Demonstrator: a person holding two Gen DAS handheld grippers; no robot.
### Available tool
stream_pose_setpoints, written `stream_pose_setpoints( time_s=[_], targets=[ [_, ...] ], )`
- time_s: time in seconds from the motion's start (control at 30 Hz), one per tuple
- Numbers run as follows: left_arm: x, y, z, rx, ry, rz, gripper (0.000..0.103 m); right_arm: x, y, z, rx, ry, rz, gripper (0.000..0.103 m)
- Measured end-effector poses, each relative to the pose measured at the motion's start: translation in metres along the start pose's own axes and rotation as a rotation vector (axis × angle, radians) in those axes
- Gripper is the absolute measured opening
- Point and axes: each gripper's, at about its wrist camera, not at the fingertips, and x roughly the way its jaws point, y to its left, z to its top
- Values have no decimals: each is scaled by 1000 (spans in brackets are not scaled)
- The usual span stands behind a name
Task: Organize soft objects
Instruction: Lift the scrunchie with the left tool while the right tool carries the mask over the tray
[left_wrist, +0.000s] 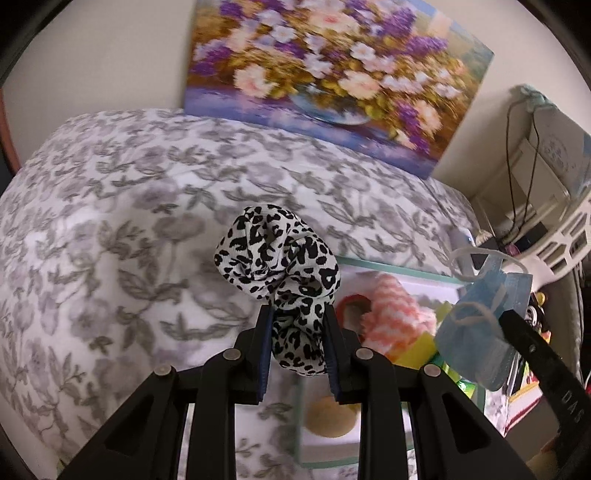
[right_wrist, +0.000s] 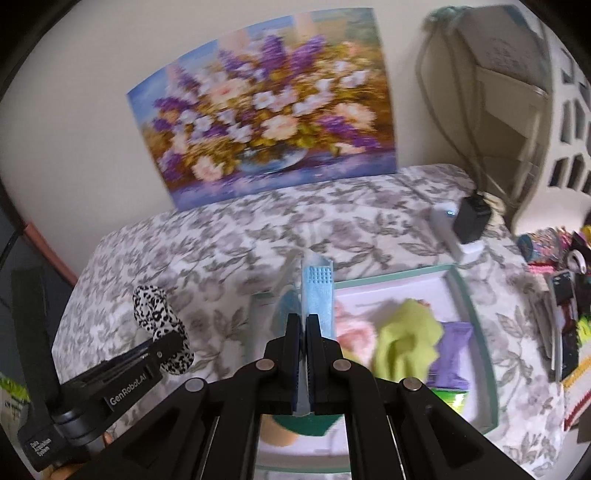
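Observation:
My left gripper is shut on a leopard-print scrunchie, held above the flowered bedspread; the same scrunchie and left gripper show at the lower left of the right wrist view. My right gripper is shut on a blue face mask, which stands upright between the pads. That mask with its white ear loops hangs at the right of the left wrist view. Below lies a shallow teal-rimmed box holding a yellow-green cloth, a pink-and-white cloth and a purple packet.
A flower painting leans on the wall behind the bed. A white charger with a black plug lies at the right. A white basket and cluttered small items crowd the right edge. A tan round sponge sits in the box.

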Motion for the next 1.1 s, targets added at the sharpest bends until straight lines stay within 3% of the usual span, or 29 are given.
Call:
stream_pose_setpoints(
  time_s=[0.47, 1.1],
  targets=[
    [54, -44, -5, 73, 83, -62, 27, 7, -91, 3, 145, 19, -108, 3],
    [89, -44, -11, 81, 167, -34, 31, 65, -108, -19, 154, 190, -120, 3]
  ],
)
